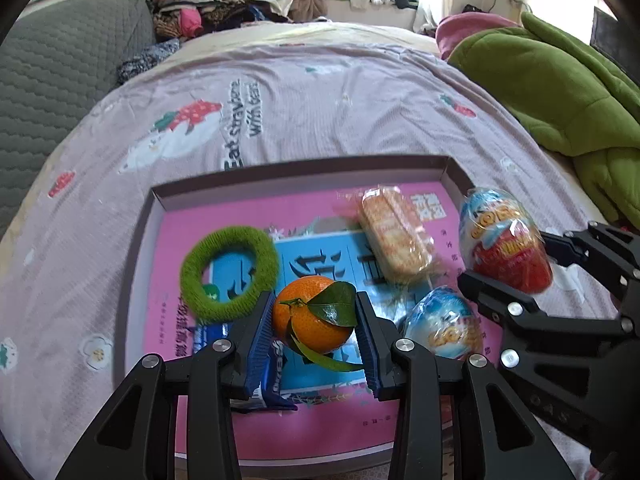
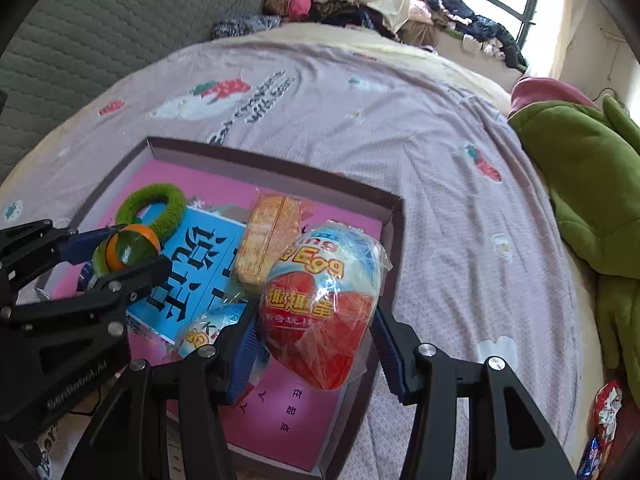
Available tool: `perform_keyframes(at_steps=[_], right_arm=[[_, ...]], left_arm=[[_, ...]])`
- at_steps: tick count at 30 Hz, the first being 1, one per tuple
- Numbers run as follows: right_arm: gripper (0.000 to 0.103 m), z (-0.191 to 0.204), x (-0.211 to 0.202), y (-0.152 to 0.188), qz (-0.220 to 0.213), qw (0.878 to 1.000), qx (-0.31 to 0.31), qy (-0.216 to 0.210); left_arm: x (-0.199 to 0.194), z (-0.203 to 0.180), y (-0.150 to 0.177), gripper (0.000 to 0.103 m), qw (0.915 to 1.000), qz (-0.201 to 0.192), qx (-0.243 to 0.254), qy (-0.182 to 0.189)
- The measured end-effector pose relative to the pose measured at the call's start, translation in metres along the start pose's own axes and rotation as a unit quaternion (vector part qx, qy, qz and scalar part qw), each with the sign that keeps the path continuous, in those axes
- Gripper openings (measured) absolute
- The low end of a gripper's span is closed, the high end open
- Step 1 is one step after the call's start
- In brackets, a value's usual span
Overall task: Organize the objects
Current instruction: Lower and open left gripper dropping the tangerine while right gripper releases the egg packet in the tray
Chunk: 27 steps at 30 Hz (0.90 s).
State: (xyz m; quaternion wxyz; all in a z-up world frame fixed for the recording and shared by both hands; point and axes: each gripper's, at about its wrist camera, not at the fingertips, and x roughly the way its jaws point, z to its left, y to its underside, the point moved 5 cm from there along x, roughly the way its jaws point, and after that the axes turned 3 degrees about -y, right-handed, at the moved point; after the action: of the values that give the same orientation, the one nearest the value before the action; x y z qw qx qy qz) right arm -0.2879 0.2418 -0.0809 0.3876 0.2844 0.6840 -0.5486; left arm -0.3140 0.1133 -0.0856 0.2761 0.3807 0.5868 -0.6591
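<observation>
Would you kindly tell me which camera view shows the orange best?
The left wrist view: the orange, with stem and leaves, sits centred between the pads. The right wrist view shows only a small, partly hidden sliver at the left edge.

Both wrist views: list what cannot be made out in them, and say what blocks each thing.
- Blue snack packet, left wrist view: mostly covered by the left tool and the orange it holds; name unreadable.
- Second wrapped toy egg, right wrist view: half hidden behind the right tool and the large toy egg it holds.
- Red wrapper, right wrist view: cut by the lens edge; contents unclear.
- Box near rim, left wrist view: hidden behind both tools.
</observation>
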Motion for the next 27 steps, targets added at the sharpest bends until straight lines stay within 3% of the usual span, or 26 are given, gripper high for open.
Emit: perform_keyframes(at_steps=[8,20,27], right_arm=[[0.053,-0.003,0.026,0.004,0.041,0.999,0.004,0.012],[0.053,-0.005,0.021,0.007,0.038,0.999,0.009,0.022],[0.054,-0.007,0.006,0.013,0.028,0.999,0.019,0.013]], left_arm=[[0.011,-0.004,0.004,0.040,0.9999,0.010,0.007,0.000],[0.021,-0.004,0.011,0.042,0.9996,0.028,0.010,-0.003],[0.013,-0.001,0.015,0.044,0.9992,0.035,-0.003,0.016]])
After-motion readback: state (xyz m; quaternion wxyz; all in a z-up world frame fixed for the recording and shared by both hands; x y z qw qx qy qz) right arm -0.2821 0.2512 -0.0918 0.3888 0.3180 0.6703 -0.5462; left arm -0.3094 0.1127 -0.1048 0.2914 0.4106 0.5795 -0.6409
